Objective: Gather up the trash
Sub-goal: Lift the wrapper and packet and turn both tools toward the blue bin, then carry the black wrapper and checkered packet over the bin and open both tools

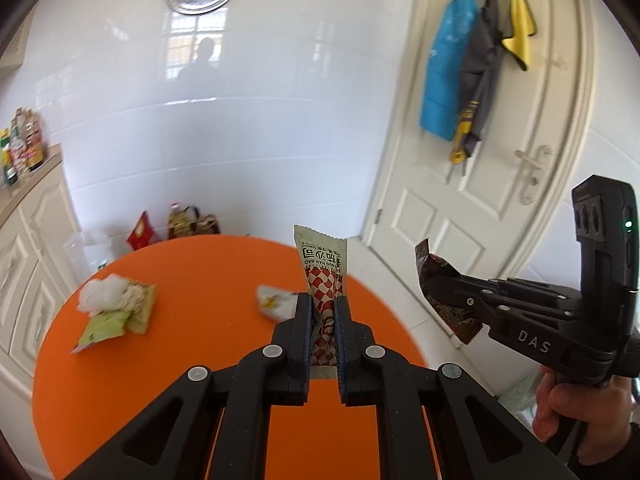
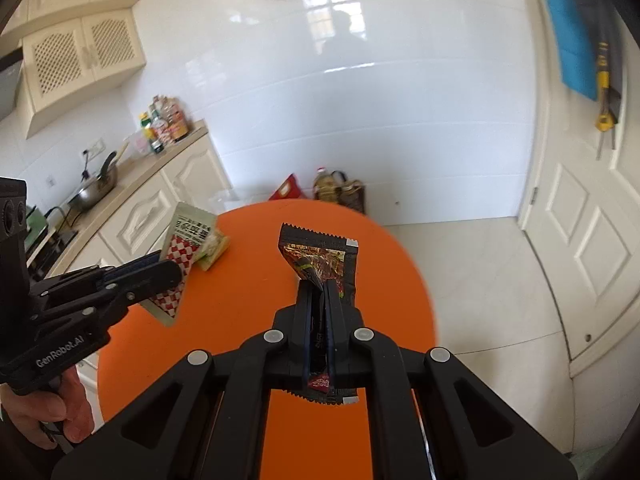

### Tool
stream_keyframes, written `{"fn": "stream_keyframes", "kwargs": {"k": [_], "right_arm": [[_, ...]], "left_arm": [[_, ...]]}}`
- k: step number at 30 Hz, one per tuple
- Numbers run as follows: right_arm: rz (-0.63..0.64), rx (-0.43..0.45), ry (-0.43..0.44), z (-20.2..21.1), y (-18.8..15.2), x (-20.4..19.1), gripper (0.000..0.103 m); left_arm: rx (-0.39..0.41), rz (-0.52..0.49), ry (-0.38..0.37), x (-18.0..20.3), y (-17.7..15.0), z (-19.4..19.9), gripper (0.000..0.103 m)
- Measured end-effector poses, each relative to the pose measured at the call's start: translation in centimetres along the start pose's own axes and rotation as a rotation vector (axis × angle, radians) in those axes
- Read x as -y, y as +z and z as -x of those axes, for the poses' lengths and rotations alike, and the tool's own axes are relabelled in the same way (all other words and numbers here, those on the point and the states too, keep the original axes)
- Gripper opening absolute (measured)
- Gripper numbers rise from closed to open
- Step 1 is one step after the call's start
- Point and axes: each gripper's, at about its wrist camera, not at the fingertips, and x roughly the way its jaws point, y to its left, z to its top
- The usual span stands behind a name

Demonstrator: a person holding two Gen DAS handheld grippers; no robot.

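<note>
My left gripper point(image 1: 323, 300) is shut on a red-and-white checkered sauce packet point(image 1: 322, 264) and holds it upright above the round orange table point(image 1: 200, 320). My right gripper point(image 2: 318, 286) is shut on a dark brown foil wrapper point(image 2: 318, 256), also held above the table. Each gripper shows in the other view: the right one point(image 1: 434, 280) with its wrapper point(image 1: 430, 276), the left one point(image 2: 176, 272) with its packet point(image 2: 184, 240). On the table lie a green wrapper with white tissue point(image 1: 114, 304) and a small white-yellow wrapper point(image 1: 274, 302).
Kitchen cabinets and a counter with bottles point(image 2: 164, 124) and a pan point(image 2: 96, 188) stand to the left. Bags and an oil bottle point(image 1: 188, 222) sit on the floor behind the table. A white door point(image 1: 480, 140) with hanging cloths is on the right.
</note>
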Motion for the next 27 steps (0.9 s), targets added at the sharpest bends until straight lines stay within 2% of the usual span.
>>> {"fn": "stream_keyframes", "kwargs": {"k": [4,9,14,20,27], "right_arm": [[-0.063,0.042,-0.086,3.6,-0.7,3.6,0.005],[-0.147,0.070,-0.183,7.4,-2.5,8.6,0.005],[-0.245,0.059,-0.271,9.7,-5.2,14.2,0.005],[-0.364,-0.030,-0.329,8.1,-9.9,20.6,0.005],[-0.532,-0.176,-0.329,3.4,-17.2,27.4,0.005]], "left_arm": [[-0.003,-0.056,-0.088,3.8,0.4,0.4,0.006],[-0.035,-0.115,-0.176,8.4,0.5,-1.8,0.006],[-0.142,-0.174,-0.285,14.2,-1.0,-5.7,0.006],[-0.331,-0.210,-0.361,20.1,-4.0,-12.2,0.006],[-0.525,-0.255,-0.360,24.5,-7.7,-19.4,0.006]]}}
